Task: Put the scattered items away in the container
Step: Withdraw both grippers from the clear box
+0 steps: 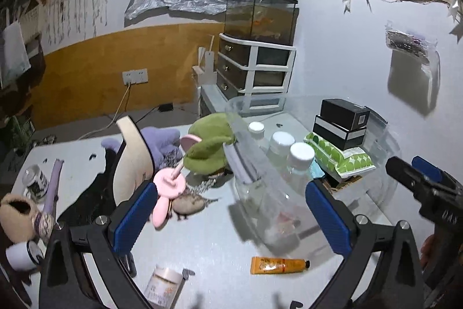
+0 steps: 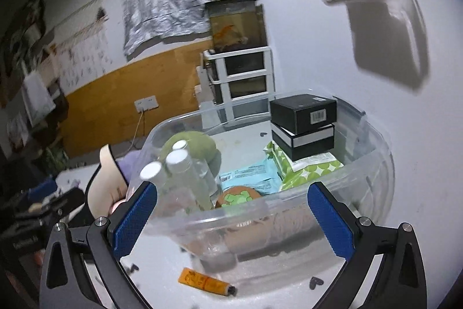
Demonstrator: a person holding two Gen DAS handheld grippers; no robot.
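Note:
A clear plastic bin (image 1: 385,141) (image 2: 373,164) stands on the white table and holds white-capped bottles (image 1: 301,155) (image 2: 181,164), two black boxes (image 1: 343,120) (image 2: 303,123), a green wipes pack (image 1: 341,161) (image 2: 306,168) and a blue pack (image 2: 251,175). An orange tube (image 1: 277,265) (image 2: 207,283) lies on the table in front of the bin. My left gripper (image 1: 231,213) is open above the table, left of the bin. My right gripper (image 2: 231,219) is open, facing the bin's near wall. A green plush (image 1: 208,146), a pink toy (image 1: 169,188) and a jar (image 1: 163,285) lie scattered at left.
A beige shoe (image 1: 133,161), a purple plush (image 1: 162,139), a small can (image 1: 36,180) and a furry slipper (image 1: 17,215) crowd the table's left part. A drawer unit (image 1: 254,65) with a fish tank (image 1: 260,16) stands behind. The other gripper (image 1: 419,184) shows at right.

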